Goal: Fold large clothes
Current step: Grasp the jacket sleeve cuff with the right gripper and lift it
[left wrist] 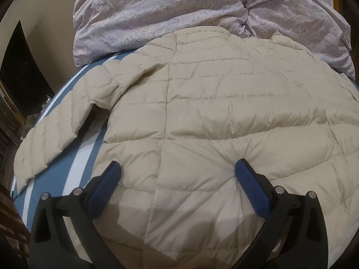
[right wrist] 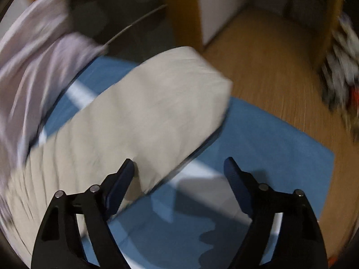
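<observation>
A beige quilted puffer jacket [left wrist: 213, 103] lies spread on a bed with a blue and white striped sheet [left wrist: 87, 157]. Its left sleeve [left wrist: 58, 130] stretches down toward the bed's left edge. My left gripper [left wrist: 177, 168] is open, its blue fingers resting on the jacket's lower body with the fabric puckered between them. In the blurred right wrist view, the jacket's other sleeve [right wrist: 157, 107] lies across the blue sheet [right wrist: 258, 139]. My right gripper [right wrist: 179, 165] is open and empty just above the sleeve's near edge.
A crumpled lilac duvet [left wrist: 179, 11] is bunched at the head of the bed, touching the jacket's collar end; it also shows in the right wrist view [right wrist: 33, 67]. A wooden floor [right wrist: 269, 62] lies beyond the bed's edge, with a pile of patterned items [right wrist: 341, 67] at right.
</observation>
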Action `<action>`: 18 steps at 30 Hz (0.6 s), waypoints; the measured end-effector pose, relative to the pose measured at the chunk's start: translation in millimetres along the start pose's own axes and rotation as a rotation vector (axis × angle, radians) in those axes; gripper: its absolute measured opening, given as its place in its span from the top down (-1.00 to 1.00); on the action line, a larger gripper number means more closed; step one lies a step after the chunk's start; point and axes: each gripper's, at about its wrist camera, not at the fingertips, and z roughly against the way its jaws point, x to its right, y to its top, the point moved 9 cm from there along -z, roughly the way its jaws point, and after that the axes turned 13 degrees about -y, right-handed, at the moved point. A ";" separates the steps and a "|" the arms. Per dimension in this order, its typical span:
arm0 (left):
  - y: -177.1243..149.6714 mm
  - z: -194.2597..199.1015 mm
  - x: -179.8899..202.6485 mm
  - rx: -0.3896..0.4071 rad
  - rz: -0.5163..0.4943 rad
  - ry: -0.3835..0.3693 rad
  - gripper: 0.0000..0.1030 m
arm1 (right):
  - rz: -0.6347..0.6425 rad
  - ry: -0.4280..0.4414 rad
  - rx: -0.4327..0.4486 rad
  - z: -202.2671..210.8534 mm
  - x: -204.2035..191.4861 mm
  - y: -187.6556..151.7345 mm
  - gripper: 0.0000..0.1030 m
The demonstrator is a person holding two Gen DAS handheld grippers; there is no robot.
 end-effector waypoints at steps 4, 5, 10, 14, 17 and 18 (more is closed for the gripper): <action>-1.1 -2.2 -2.2 -0.007 0.035 -0.032 -0.96 | -0.042 0.016 0.034 -11.7 3.1 16.6 -0.37; -1.4 -2.8 -2.5 -0.009 0.042 -0.039 -0.96 | -0.043 0.019 0.044 -12.0 4.1 17.7 -0.32; -1.9 -4.3 -3.3 -0.014 0.062 -0.063 -0.96 | 0.000 0.038 0.108 -6.3 -4.7 11.6 0.31; -1.9 -5.1 -3.6 -0.016 0.068 -0.074 -0.96 | 0.042 0.052 0.121 -1.5 -11.1 12.9 0.76; -1.6 -5.3 -3.5 -0.016 0.070 -0.077 -0.96 | 0.089 0.046 0.182 14.3 -21.8 16.6 0.80; -1.6 -5.3 -3.7 -0.016 0.070 -0.077 -0.96 | 0.113 0.052 0.213 24.3 -29.9 18.0 0.81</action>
